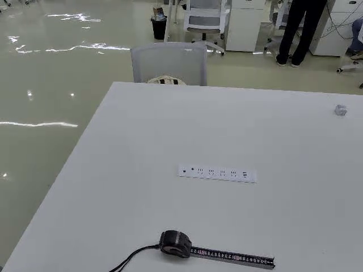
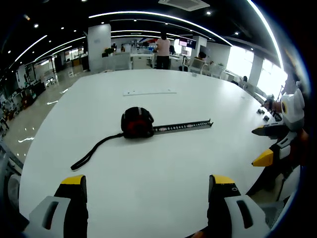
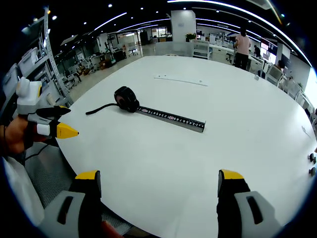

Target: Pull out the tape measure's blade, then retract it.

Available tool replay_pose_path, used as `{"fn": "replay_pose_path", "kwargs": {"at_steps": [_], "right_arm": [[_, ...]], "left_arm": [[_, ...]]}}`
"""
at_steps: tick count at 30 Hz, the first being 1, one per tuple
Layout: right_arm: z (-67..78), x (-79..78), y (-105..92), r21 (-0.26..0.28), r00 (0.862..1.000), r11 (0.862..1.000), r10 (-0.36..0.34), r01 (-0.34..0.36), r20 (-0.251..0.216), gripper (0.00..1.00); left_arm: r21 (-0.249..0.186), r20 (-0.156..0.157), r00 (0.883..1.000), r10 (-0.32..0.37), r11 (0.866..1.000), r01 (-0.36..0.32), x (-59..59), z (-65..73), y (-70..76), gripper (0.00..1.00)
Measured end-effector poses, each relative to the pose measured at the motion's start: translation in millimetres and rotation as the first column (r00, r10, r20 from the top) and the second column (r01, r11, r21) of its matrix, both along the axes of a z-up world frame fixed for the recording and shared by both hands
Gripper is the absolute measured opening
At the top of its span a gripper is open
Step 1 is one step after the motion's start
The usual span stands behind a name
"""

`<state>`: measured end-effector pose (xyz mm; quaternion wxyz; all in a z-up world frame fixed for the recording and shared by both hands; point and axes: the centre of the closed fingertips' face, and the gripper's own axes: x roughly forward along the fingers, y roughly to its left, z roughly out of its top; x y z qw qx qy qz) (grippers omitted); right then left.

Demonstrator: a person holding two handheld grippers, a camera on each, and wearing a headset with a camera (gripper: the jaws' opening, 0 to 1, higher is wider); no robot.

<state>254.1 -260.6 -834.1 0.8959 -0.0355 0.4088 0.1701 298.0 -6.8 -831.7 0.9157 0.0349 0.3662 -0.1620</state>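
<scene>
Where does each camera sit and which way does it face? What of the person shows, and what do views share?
Head view: from the person's head, looking down across the table at the tape measure.
Left gripper view: on the left gripper, looking along its open jaws at the tape measure; the right gripper shows at right.
Right gripper view: on the right gripper, open jaws toward the blade; the left gripper and a hand show at left.
Shared: all three see the tape measure and power strip.

Head view: tape measure (image 1: 174, 243) strap (image 1: 129, 258) runs off bottom edge; blade (image 1: 232, 258) numerals too small to read; grey lump (image 1: 340, 110) unidentifiable.
</scene>
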Motion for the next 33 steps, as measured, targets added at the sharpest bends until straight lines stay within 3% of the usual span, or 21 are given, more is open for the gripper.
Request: {"fn": "replay_pose_path", "kwargs": {"at_steps": [11, 13, 21, 28, 29, 33], "right_arm": [[-4.1, -0.1, -1.4, 0.003, 1.000, 1.000, -0.008, 0.008, -0.010, 1.00], [-8.7, 1.6, -2.0, -0.008, 1.000, 1.000, -0.003, 0.003, -0.019, 1.00], [-14.0, 11.3, -2.7, -0.016, 1.000, 1.000, 0.007, -0.008, -0.023, 1.00], [-14.2, 12.4, -2.5, -0.018, 1.000, 1.000, 0.009, -0.010, -0.023, 1.00], [-18.7, 20.4, -4.1, -0.021, 0.999, 1.000, 0.018, -0.019, -0.027, 1.00], [-21.5, 24.3, -6.9, -0.029, 0.999, 0.999, 0.029, -0.030, -0.031, 1.00]], "left_arm": [[-0.009, -0.002, 1.000, 0.018, 1.000, -0.018, 3.4, -1.4, 1.7, 1.00], [-0.019, -0.010, 0.999, 0.045, 0.999, -0.045, 10.3, -3.4, 5.5, 1.00], [-0.025, -0.007, 0.999, 0.052, 0.998, -0.052, 20.7, -4.4, 4.0, 1.00], [-0.026, -0.007, 0.999, 0.053, 0.998, -0.053, 22.0, -4.7, 3.8, 1.00], [-0.026, -0.004, 0.998, 0.062, 0.998, -0.062, 31.5, -4.8, 2.1, 1.00], [-0.026, 0.001, 0.997, 0.075, 0.997, -0.075, 38.8, -5.5, 1.7, 1.00]]}}
